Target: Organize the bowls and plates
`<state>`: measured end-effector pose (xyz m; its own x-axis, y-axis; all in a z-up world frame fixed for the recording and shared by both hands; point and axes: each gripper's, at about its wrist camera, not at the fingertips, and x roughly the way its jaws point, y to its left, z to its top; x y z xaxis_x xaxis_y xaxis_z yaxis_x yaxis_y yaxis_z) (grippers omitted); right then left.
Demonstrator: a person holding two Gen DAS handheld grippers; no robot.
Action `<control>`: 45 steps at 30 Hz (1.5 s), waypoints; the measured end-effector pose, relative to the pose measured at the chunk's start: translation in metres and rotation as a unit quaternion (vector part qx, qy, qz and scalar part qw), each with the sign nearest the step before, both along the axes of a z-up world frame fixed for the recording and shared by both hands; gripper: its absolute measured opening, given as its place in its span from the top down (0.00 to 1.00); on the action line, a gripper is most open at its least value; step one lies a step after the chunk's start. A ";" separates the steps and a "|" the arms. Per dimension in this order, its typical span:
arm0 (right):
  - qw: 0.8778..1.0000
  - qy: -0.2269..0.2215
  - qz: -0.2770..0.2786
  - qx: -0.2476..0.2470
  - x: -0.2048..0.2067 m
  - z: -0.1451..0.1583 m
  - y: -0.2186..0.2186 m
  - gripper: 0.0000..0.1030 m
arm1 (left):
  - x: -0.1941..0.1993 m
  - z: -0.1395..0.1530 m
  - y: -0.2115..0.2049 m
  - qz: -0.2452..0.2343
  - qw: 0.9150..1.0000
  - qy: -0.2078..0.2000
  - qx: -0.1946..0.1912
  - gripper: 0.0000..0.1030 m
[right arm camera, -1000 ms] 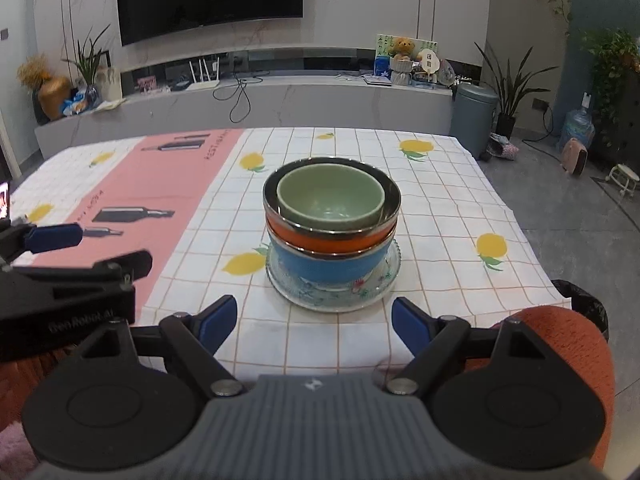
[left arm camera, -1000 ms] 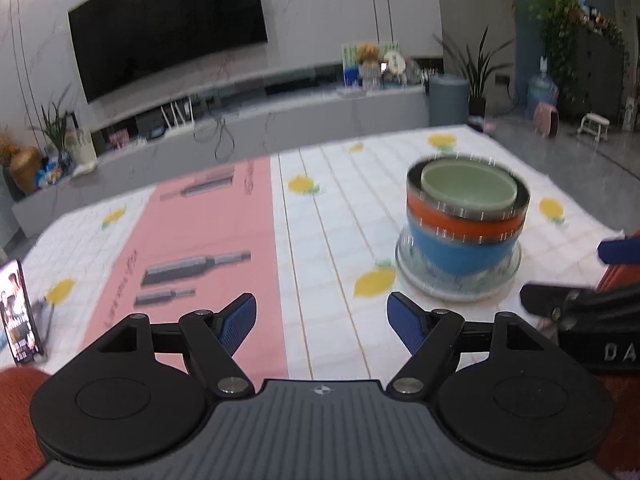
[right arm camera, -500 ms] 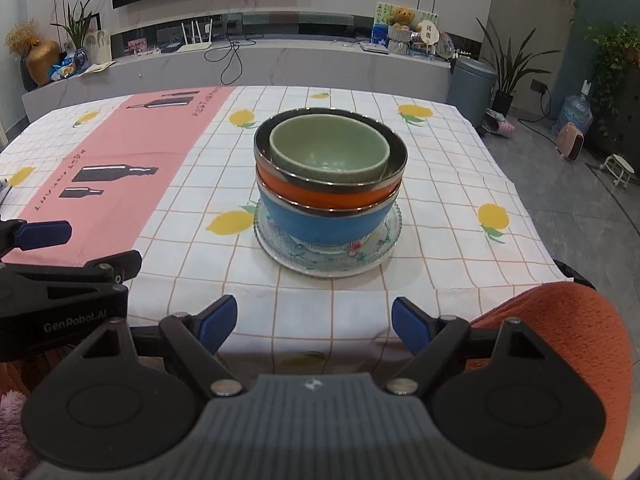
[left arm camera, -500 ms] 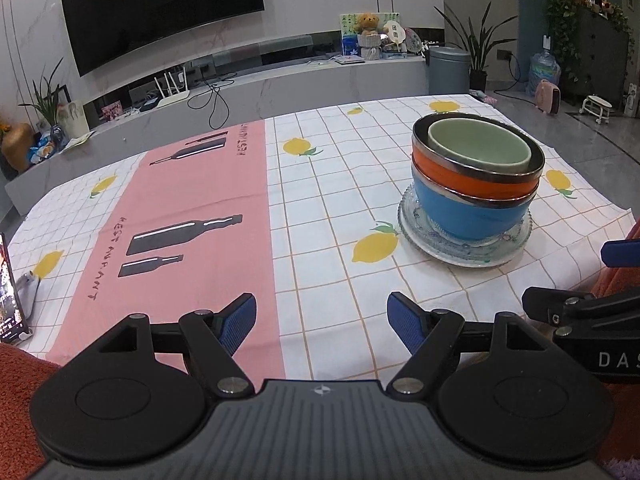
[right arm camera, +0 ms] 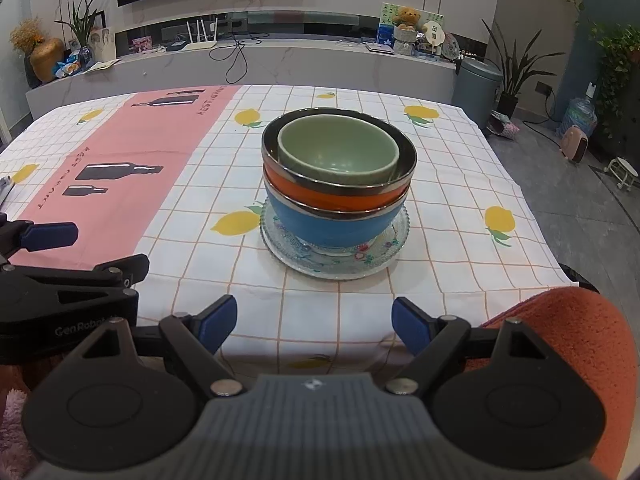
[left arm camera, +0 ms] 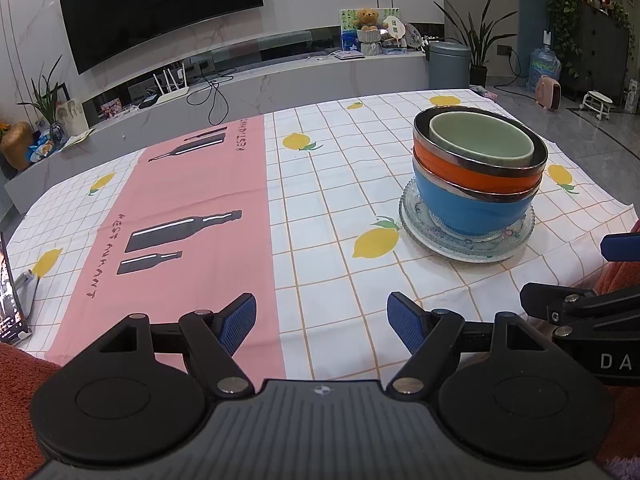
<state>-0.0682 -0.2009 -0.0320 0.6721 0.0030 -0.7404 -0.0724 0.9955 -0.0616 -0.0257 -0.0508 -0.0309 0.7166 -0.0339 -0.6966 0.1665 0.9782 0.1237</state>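
Glass plate [right arm camera: 394, 256], 3 bowls [right arm camera: 338, 150] (nested), tablecloth [right arm camera: 440, 184]

Bowls [right arm camera: 338, 184] nested on plate [right arm camera: 384, 254]; R gripper [right arm camera: 313, 322] wide.

tablecloth [left arm camera: 328, 184]: checked, lemons, pink strip with bottle prints | phone [left arm camera: 10, 292]: propped at table's left edge, screen lit | TV [left arm camera: 160, 4]: on wall | router [right arm camera: 202, 36], teddy [right arm camera: 408, 16]: on long ledge | bin [right arm camera: 478, 88], plants [right arm camera: 516, 64]: right
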 end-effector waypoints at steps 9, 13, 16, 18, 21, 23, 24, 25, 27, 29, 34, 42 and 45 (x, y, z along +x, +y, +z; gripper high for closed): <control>1.000 0.000 0.002 -0.001 0.000 0.000 0.001 0.19 | 0.000 -0.001 0.001 -0.001 1.000 0.001 0.000 0.15; 1.000 -0.003 0.001 0.001 -0.001 -0.001 0.001 0.19 | 0.000 0.000 0.001 -0.001 1.000 0.001 0.000 0.15; 1.000 0.000 0.001 0.002 0.000 -0.002 0.001 0.19 | 0.000 0.000 0.001 0.000 1.000 0.000 0.000 0.15; 1.000 0.000 0.001 0.003 0.001 -0.002 0.001 0.19 | 0.000 -0.001 0.001 0.000 1.000 0.001 0.000 0.15; 1.000 0.000 0.002 0.002 0.000 -0.002 0.001 0.19 | 0.000 -0.001 0.003 0.001 1.000 0.003 -0.001 0.15; 1.000 0.000 0.002 0.002 0.000 -0.002 0.001 0.19 | 0.000 -0.001 0.003 0.001 1.000 0.003 -0.002 0.15; 1.000 0.000 0.002 0.001 0.001 -0.002 0.001 0.19 | 0.000 -0.001 0.003 0.001 1.000 0.003 -0.002 0.15; 1.000 0.001 0.002 0.001 0.001 -0.002 0.001 0.19 | 0.000 -0.001 0.004 0.000 1.000 0.003 -0.003 0.15; 1.000 0.001 0.002 0.001 0.001 -0.002 0.002 0.19 | 0.001 -0.001 0.004 -0.002 1.000 0.004 -0.004 0.15; 1.000 0.001 0.002 0.001 0.001 -0.003 0.002 0.19 | 0.001 -0.001 0.003 -0.002 1.000 0.005 -0.004 0.15; 1.000 0.003 0.002 0.002 0.001 -0.004 0.002 0.19 | 0.001 -0.001 0.003 -0.001 1.000 0.007 -0.005 0.15; 1.000 0.002 0.003 0.001 0.000 -0.004 0.003 0.19 | 0.001 -0.002 0.002 0.000 1.000 0.006 -0.001 0.15; 1.000 0.003 0.004 0.001 0.000 -0.004 0.003 0.19 | 0.001 -0.001 0.003 0.000 1.000 0.006 -0.002 0.15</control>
<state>-0.0680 -0.1977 -0.0359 0.6683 0.0097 -0.7439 -0.0806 0.9950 -0.0595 -0.0244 -0.0482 -0.0323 0.7084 -0.0363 -0.7049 0.1679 0.9787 0.1184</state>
